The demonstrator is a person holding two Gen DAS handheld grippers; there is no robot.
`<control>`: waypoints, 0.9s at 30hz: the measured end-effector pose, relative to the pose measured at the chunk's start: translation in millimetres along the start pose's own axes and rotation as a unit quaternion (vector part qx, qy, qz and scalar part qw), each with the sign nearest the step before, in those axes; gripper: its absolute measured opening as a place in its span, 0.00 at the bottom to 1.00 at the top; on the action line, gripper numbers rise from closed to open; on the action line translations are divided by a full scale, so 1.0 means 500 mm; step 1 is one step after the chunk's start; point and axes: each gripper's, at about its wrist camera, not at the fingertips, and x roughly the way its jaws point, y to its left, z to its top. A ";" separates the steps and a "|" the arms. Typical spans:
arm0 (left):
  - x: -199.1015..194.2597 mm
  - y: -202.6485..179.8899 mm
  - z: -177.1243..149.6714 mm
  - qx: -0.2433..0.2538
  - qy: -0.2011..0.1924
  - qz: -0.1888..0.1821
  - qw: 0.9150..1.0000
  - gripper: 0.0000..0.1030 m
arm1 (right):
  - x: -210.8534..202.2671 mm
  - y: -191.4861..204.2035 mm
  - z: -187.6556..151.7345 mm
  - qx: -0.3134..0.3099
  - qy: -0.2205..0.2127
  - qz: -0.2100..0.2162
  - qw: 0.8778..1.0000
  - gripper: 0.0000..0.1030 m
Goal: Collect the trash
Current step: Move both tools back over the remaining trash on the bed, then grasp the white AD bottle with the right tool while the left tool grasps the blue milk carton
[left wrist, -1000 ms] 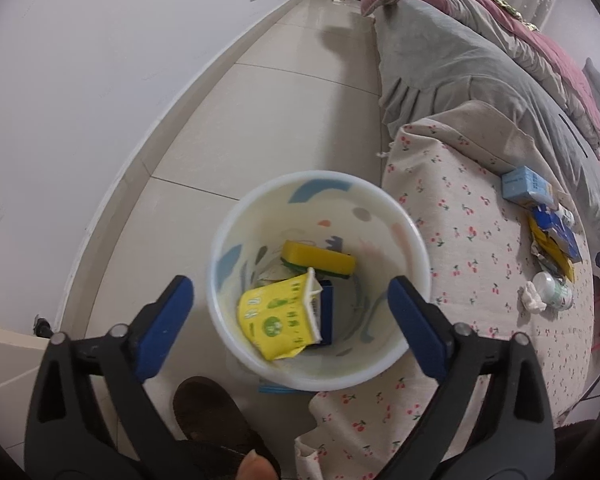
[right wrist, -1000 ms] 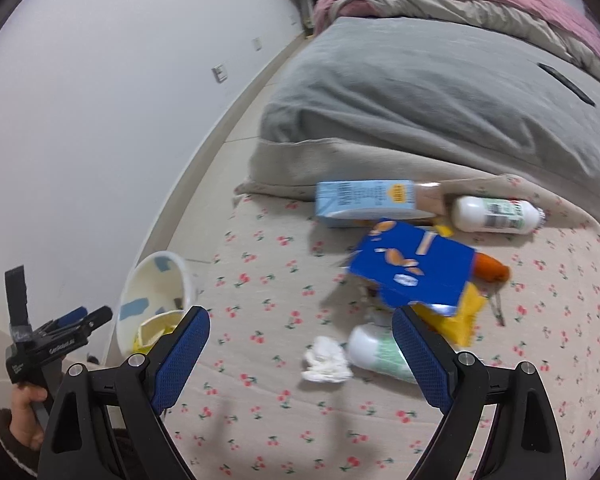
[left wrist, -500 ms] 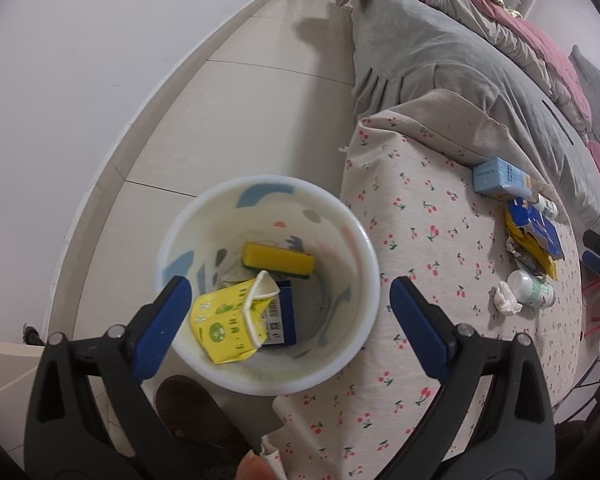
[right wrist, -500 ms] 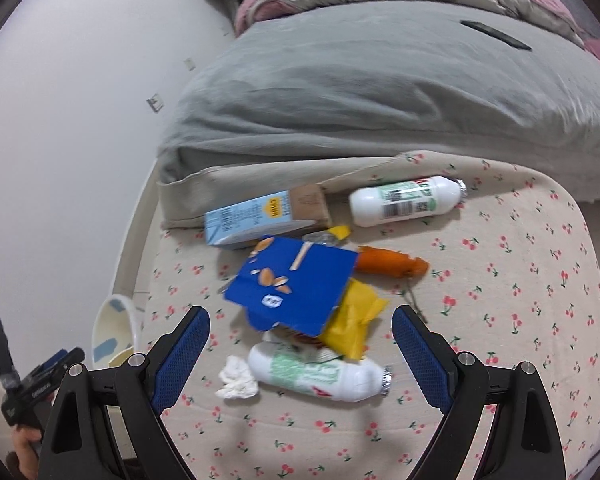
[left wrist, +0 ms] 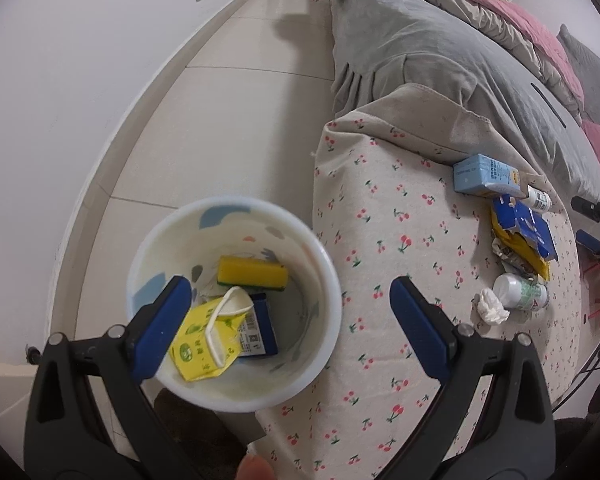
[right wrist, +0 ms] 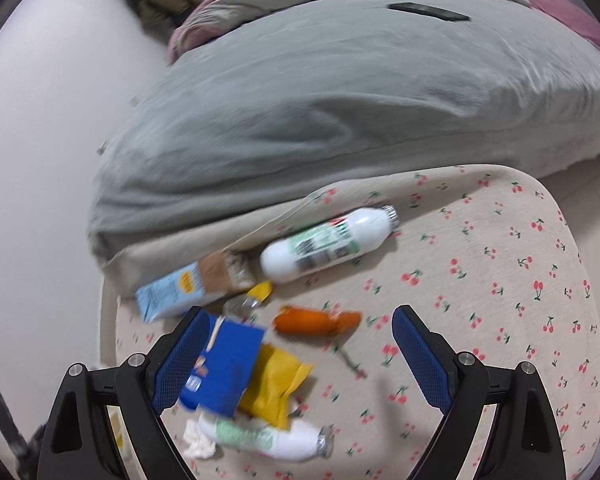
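Note:
My left gripper (left wrist: 290,332) is open and empty above a white bin (left wrist: 168,236) on the floor. The bin holds a yellow carton (left wrist: 204,344), a yellow sponge (left wrist: 252,274) and a blue box (left wrist: 260,330). My right gripper (right wrist: 296,360) is open and empty over trash on a cherry-print cloth (right wrist: 500,280): a white bottle (right wrist: 328,244), a light blue carton (right wrist: 172,294), an orange wrapper (right wrist: 316,320), a blue packet (right wrist: 224,364), a yellow wrapper (right wrist: 276,388), a second bottle (right wrist: 268,438) and a white tissue (right wrist: 198,446). The pile also shows in the left wrist view (left wrist: 516,240).
A bed with a grey cover (right wrist: 320,92) and pink bedding (left wrist: 520,12) lies behind the cloth. A white wall (left wrist: 60,80) and a tiled floor (left wrist: 220,120) run along the left. The right gripper shows at the right edge of the left wrist view (left wrist: 596,224).
The right gripper has moved to the right and closer over the trash pile. The left gripper has shifted so the bin sits further left in its view. Both stayed open.

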 end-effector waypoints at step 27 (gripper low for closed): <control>0.079 -0.230 0.104 0.071 -0.010 -0.005 0.997 0.96 | 0.180 -0.078 0.099 0.138 0.006 -0.001 0.990 0.61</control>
